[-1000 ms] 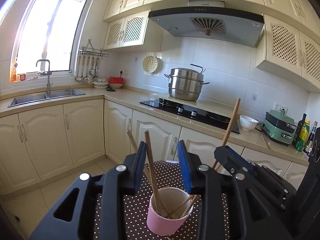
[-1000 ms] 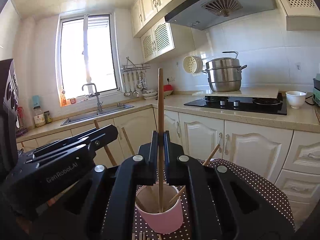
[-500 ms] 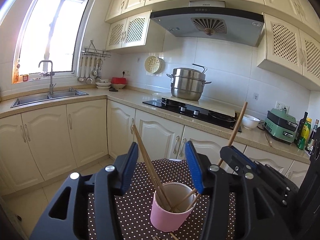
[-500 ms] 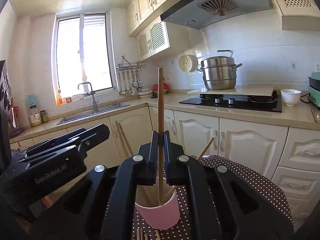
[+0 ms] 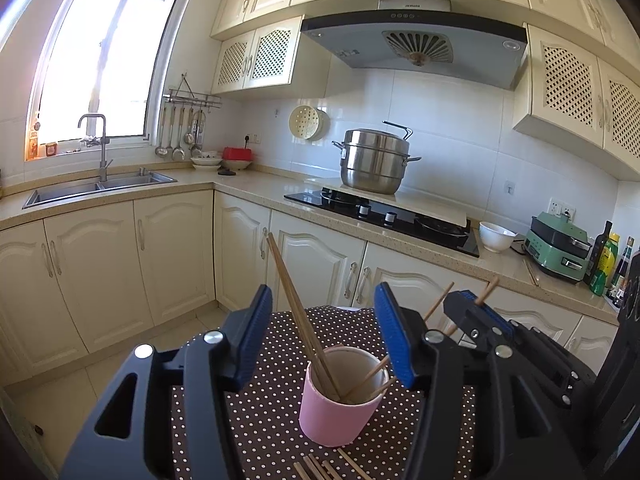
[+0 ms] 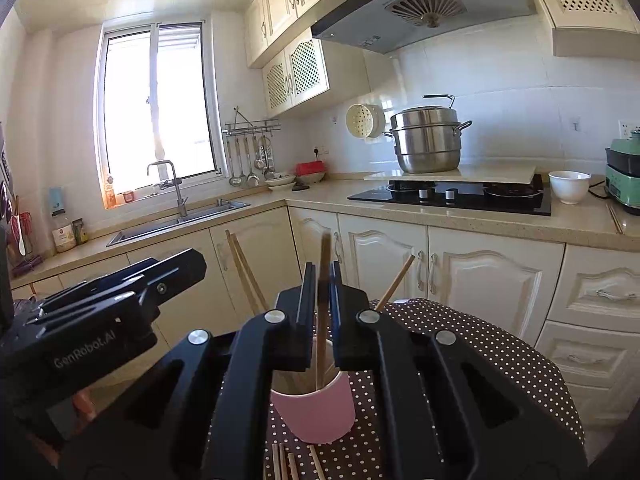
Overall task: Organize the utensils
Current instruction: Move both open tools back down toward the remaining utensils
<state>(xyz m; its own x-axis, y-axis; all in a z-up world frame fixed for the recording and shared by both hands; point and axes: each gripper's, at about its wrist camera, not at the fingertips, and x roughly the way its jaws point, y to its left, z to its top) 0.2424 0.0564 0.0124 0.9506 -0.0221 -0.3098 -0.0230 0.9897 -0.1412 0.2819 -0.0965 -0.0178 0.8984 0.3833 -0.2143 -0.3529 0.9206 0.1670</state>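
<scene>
2 grippers work over the pink cup [image 5: 340, 400], which stands low in the frame's middle on the dotted cloth [image 5: 260, 400]. The left gripper [image 5: 324, 336] has just been opening; its blue pads stand clear of the leaning chopstick pair [image 5: 296, 304], so it is released, with that pair resting on the cup's rim. The right gripper [image 6: 323, 312] is clenched on 1 upright chopstick [image 6: 323, 280] whose lower end is already inside the cup.

To finish this step well, I would let the stick's tip sink close to the cup's bottom before parting the jaws, so it tips gently against the rim instead of bouncing out, then draw the gripper straight back.

Several loose chopsticks [image 6: 288, 462] lie on the cloth at the bottom edge, just before the cup, likely next. What crowds the work is the other gripper close alongside and the slanted sticks already in the cup; a careless sweep could topple the light cup. Steamer pot [image 6: 428, 140], white bowl [image 6: 568, 186] and sink [image 6: 180, 224] stand well apart.
</scene>
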